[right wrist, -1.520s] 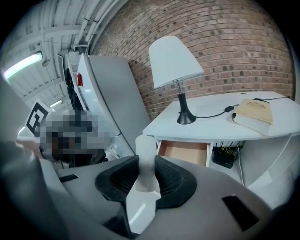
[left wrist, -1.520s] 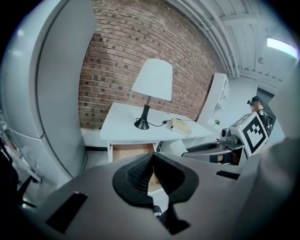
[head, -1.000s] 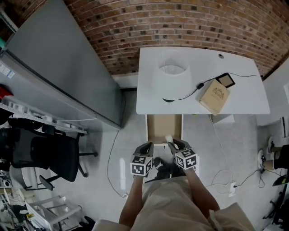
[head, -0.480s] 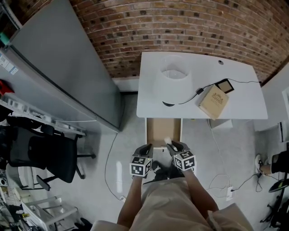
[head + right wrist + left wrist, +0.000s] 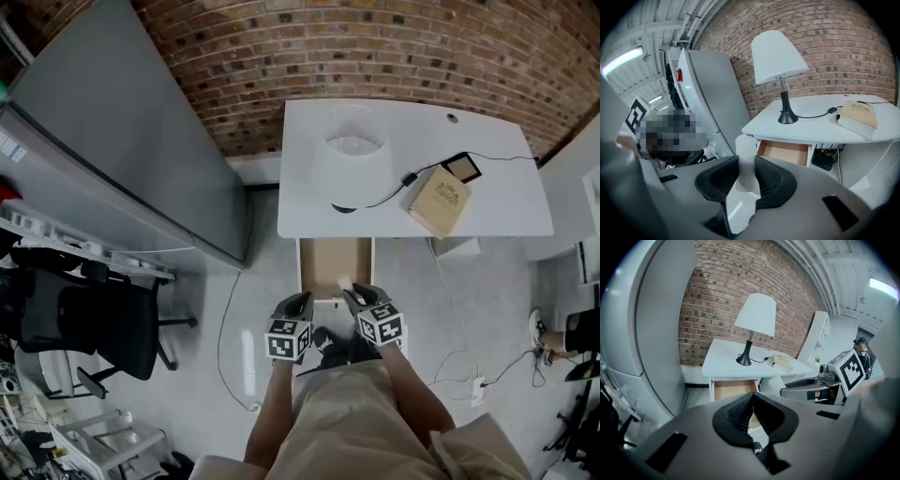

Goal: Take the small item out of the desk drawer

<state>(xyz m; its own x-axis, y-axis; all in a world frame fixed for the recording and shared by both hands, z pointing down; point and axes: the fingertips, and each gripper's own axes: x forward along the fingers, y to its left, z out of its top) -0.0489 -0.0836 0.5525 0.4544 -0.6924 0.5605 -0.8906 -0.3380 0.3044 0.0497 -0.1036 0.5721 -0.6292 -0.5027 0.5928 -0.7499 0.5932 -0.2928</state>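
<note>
Nothing has shifted since the earlier frames apart from a slight sway of the head camera: both tools hang at the same spot before the open drawer.

Seen from the head view, the left tool [image 5: 298, 304] and the right tool [image 5: 359, 296] sit side by side close to the person's lap. They are at the near end of the drawer [image 5: 335, 262], which is pulled out from under the white worktop [image 5: 497, 211]. A small white item [image 5: 345, 281] pokes out of the right tool and shows against the drawer's near end. On the worktop stand a white-shaded lamp [image 5: 356, 155], a tan book [image 5: 438, 201] and, just beside the book, a small black device [image 5: 463, 168]. A black cable [image 5: 380, 199] runs from the lamp's base. A brick wall [image 5: 375, 47] lies behind the worktop and a tall grey cabinet [image 5: 122, 141] stands to its left.

The left gripper view shows that tool clenched, its ribbed pads meeting with nothing between them.

The right gripper view shows that tool grasping the white item, a slim upright cylinder pinched between both pads. The item is clear of the drawer, which stands open beyond it.
</note>
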